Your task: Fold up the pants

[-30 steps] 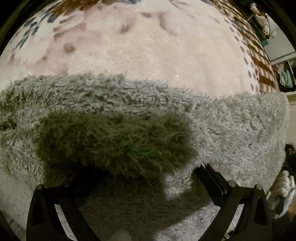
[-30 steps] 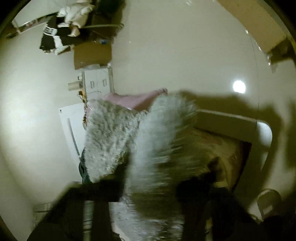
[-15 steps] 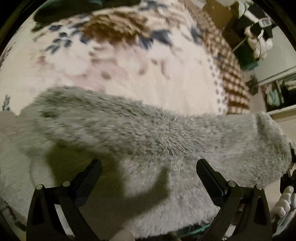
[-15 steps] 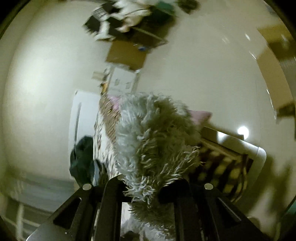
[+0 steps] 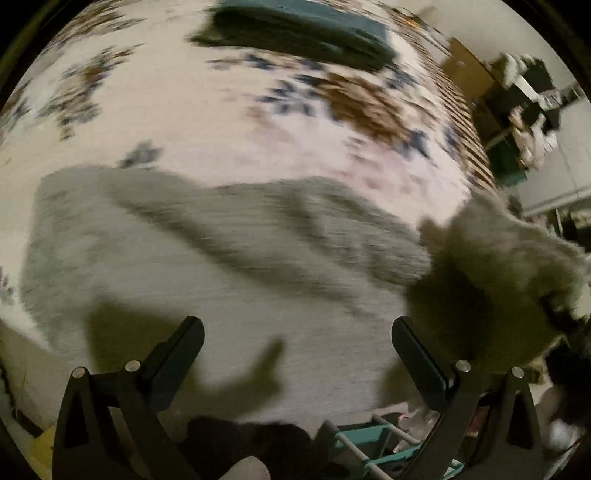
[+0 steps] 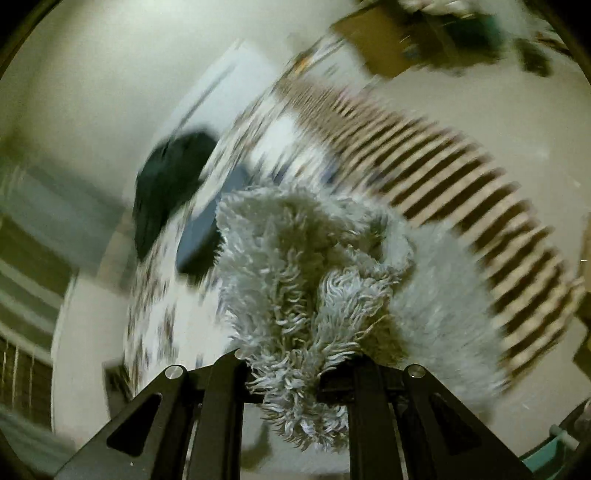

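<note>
The fluffy grey pants [image 5: 207, 266] lie spread on a floral bedspread [image 5: 207, 122] in the left wrist view, blurred by motion. My left gripper [image 5: 297, 332] is open and empty above them, with its fingers wide apart. One end of the pants [image 5: 491, 280] is lifted at the right. My right gripper [image 6: 295, 369] is shut on that shaggy grey pants end [image 6: 306, 280], which bunches between its fingers [image 6: 225, 384].
A folded dark teal garment [image 5: 295, 33] lies at the far side of the bed, and shows as a dark heap [image 6: 166, 188] in the right wrist view. A teal rack [image 5: 373, 446] stands below the near bed edge. Cardboard boxes and clutter [image 5: 517, 96] stand right.
My left gripper has pulled back and up from the pants, so more bedspread shows. My right gripper has swung down from the ceiling toward the bed, still holding the pants end.
</note>
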`<state>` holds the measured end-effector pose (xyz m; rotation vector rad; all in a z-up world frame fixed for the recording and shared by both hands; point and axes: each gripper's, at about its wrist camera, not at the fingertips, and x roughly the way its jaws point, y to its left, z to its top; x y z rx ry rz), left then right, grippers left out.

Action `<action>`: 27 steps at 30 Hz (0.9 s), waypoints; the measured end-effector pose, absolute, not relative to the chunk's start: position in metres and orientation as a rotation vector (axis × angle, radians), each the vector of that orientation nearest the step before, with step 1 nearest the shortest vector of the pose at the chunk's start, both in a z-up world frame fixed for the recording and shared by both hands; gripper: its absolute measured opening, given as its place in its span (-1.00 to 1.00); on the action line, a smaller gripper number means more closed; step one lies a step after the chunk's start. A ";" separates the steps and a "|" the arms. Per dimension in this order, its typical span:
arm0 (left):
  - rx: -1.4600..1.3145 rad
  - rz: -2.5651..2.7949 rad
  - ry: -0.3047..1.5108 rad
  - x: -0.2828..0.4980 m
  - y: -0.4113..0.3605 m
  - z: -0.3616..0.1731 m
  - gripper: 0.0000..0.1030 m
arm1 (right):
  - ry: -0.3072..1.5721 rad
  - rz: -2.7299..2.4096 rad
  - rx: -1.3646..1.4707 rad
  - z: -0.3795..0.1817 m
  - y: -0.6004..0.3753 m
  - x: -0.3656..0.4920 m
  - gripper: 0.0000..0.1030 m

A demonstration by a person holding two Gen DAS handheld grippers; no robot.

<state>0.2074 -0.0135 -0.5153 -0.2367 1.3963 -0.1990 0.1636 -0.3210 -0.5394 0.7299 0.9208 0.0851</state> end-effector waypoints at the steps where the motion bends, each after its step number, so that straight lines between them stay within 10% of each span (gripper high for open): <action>1: -0.238 -0.186 1.392 0.207 -0.002 -0.516 1.00 | 0.954 0.117 0.682 -0.552 -0.297 0.169 -0.72; 9: -0.243 -0.137 1.375 0.211 0.059 -0.524 1.00 | 1.288 0.224 0.508 -0.638 -0.199 0.184 -0.43; 11: -0.264 -0.173 1.366 0.216 0.055 -0.520 1.00 | 1.262 0.233 0.564 -0.628 -0.211 0.177 0.41; 13: -0.282 -0.219 1.358 0.220 0.044 -0.515 1.00 | 1.238 0.234 0.630 -0.611 -0.232 0.164 0.76; 23: -0.219 -0.408 1.452 0.250 -0.076 -0.570 1.00 | 1.239 -0.114 0.698 -0.579 -0.329 0.129 0.76; 26: -0.211 -0.491 1.472 0.247 -0.097 -0.588 0.11 | 1.235 -0.180 0.708 -0.589 -0.336 0.127 0.76; 27: -0.210 -0.530 1.461 0.243 -0.101 -0.588 -0.72 | 1.238 -0.205 0.710 -0.593 -0.343 0.124 0.76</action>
